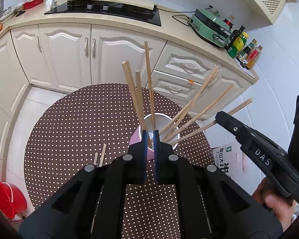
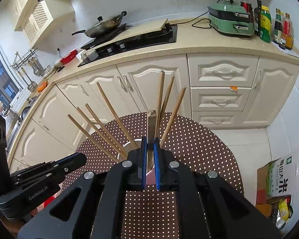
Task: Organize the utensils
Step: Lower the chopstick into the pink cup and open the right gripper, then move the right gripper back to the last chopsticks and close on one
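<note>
A pink cup with a steel rim stands on the round dotted table and holds several wooden chopsticks fanned outward. My left gripper sits right above the cup, its blue jaws narrowly apart with chopsticks rising between them; whether they pinch one is unclear. Two loose chopsticks lie on the table left of it. In the right wrist view my right gripper is shut on one upright chopstick over the cup. The left gripper shows at lower left.
Cream kitchen cabinets and a counter with a hob, a pan, a green cooker and bottles lie behind. A red bucket stands on the floor left. A rice bag in a box stands right.
</note>
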Motion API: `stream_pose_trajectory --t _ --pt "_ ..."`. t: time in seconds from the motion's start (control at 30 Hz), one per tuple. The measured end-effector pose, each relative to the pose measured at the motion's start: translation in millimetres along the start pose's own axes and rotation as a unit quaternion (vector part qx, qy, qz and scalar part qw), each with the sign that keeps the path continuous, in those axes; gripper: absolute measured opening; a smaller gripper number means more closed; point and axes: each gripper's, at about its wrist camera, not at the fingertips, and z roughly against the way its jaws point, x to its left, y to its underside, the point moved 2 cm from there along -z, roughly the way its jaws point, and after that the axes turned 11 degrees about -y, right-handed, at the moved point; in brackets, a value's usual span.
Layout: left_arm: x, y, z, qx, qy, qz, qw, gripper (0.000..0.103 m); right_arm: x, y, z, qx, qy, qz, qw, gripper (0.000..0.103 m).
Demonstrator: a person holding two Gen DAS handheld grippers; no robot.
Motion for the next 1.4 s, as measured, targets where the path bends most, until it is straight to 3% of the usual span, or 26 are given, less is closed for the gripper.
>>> stream_pose_trajectory --t 0.1,0.17,0.2,0.23,0.27,0.37,0.47,0.77,1.0,1.4 --pt "2 2 1 0.0 -0.007 0.001 1.0 0.009 0 2 1 0.0 0.0 -0.005 1.0 0.008" --pt "4 3 2 0.001 -0.014 0.003 0.9999 0.021 0 4 3 -0.002 0.001 -0.008 1.0 0.009" --pt "6 4 4 -0.002 -0.018 0.003 0.9998 0.033 0 5 4 -0.002 0.001 -0.009 1.0 0.009" --pt "8 5 5 -0.004 -0.022 0.005 0.9997 0.052 1 6 5 -0.002 0.001 -0.011 1.0 0.009" --pt "11 6 7 -0.007 -0.027 0.01 0.9996 0.055 1 7 6 -0.003 0.001 -0.014 1.0 0.009" --pt "19 8 10 -0.005 -0.026 0.017 0.9995 0.055 3 9 9 -0.008 0.0 -0.023 1.0 0.023" --pt "28 11 14 -0.006 -0.026 0.023 0.9994 0.056 7 13 13 -0.013 0.004 -0.027 1.0 0.031" --pt "65 28 23 0.006 -0.026 0.03 0.9992 0.057 33 37 10 -0.002 -0.005 -0.027 1.0 0.031" --pt "105 56 15 0.037 -0.037 0.049 0.9974 0.057 58 67 -12 0.031 -0.012 -0.026 0.999 0.031" --pt "128 86 -31 0.109 -0.052 0.033 0.9921 0.057 70 104 -59 0.093 -0.016 -0.032 0.995 0.031"
